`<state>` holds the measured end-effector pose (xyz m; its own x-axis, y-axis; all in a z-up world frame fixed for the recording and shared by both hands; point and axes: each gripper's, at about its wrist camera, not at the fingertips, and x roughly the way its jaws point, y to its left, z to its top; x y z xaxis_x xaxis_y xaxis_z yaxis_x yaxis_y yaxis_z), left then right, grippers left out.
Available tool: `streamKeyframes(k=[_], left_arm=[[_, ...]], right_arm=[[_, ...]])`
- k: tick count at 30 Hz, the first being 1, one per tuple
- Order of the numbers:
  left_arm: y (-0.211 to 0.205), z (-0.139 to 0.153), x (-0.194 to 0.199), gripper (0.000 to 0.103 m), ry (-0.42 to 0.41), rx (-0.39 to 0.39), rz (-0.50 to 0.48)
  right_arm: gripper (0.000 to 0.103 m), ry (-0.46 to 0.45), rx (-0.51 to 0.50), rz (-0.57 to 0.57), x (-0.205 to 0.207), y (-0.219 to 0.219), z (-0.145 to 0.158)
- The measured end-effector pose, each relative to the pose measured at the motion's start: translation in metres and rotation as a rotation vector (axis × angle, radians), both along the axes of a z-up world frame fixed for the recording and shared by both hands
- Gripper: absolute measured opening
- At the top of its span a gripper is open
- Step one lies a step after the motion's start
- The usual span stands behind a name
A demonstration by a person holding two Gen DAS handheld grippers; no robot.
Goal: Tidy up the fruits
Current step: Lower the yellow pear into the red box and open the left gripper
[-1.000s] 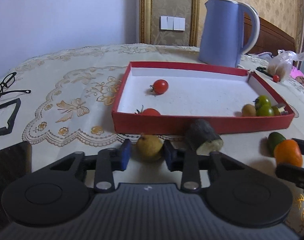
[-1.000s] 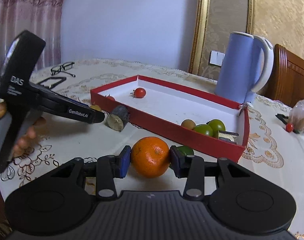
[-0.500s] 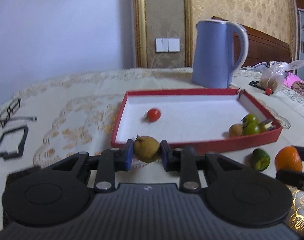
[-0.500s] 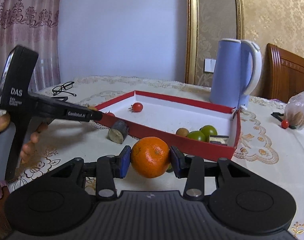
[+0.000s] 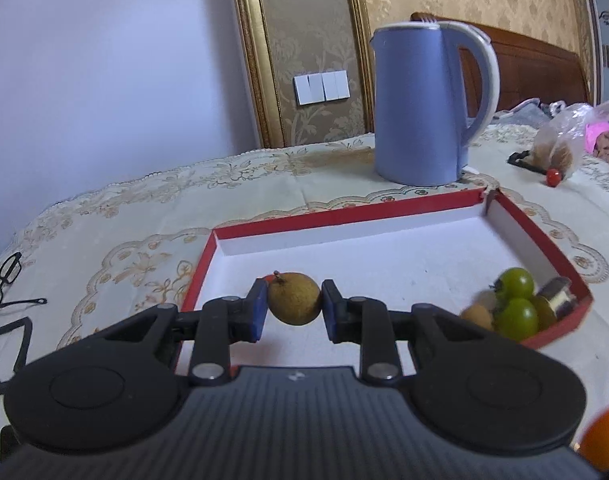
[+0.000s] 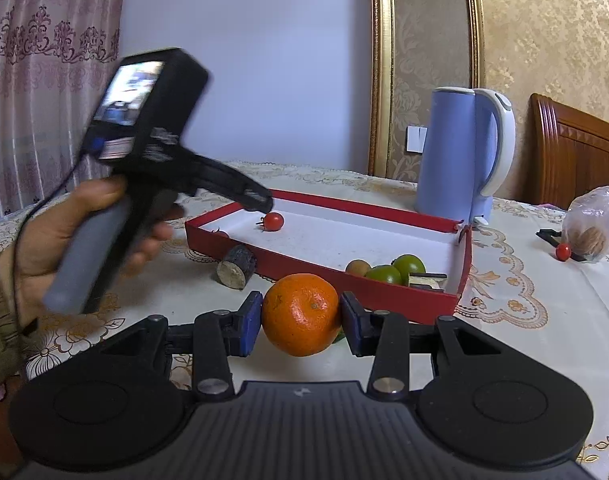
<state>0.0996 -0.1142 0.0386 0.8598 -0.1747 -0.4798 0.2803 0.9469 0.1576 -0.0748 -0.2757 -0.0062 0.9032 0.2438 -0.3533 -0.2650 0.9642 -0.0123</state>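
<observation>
My left gripper [image 5: 293,307] is shut on a small brown pear [image 5: 294,298] and holds it above the near left part of the red tray [image 5: 344,214]. In the right wrist view the left gripper's tip [image 6: 260,202] hangs over the tray's [image 6: 316,268] far left, beside a red cherry tomato [image 6: 273,221]. My right gripper [image 6: 301,320] is shut on an orange [image 6: 300,314], held above the cloth in front of the tray. Green tomatoes [image 5: 516,300] and a small brown fruit [image 5: 475,315] lie in the tray's right corner.
A blue kettle [image 5: 424,104] stands behind the tray. A cut dark log-like piece [image 6: 236,267] lies on the cloth by the tray's front wall. Glasses [image 5: 4,284] lie far left. A plastic bag [image 6: 592,224] and a red tomato [image 6: 563,252] sit at the right.
My left gripper closed on the pear, lifted it off the cloth and carried it forward over the tray. My right gripper rose slightly with the orange.
</observation>
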Motion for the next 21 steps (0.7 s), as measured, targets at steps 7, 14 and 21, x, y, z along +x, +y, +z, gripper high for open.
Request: streamKeyframes(k=[7, 14, 21], left_arm=[[-0.029, -0.007, 0.031, 0.026, 0.037, 0.056, -0.002], [-0.050, -0.011, 0.052, 0.059, 0.075, 0.076, 0.010], [-0.015, -0.002, 0.023, 0.084, 0.005, 0.025, 0.103]], right_arm=[[0.041, 0.004, 0.014, -0.007, -0.002, -0.005, -0.003], [0.041, 0.015, 0.023, -0.019, -0.001, -0.010, -0.005], [0.041, 0.022, 0.031, -0.042, 0.000, -0.014, -0.007]])
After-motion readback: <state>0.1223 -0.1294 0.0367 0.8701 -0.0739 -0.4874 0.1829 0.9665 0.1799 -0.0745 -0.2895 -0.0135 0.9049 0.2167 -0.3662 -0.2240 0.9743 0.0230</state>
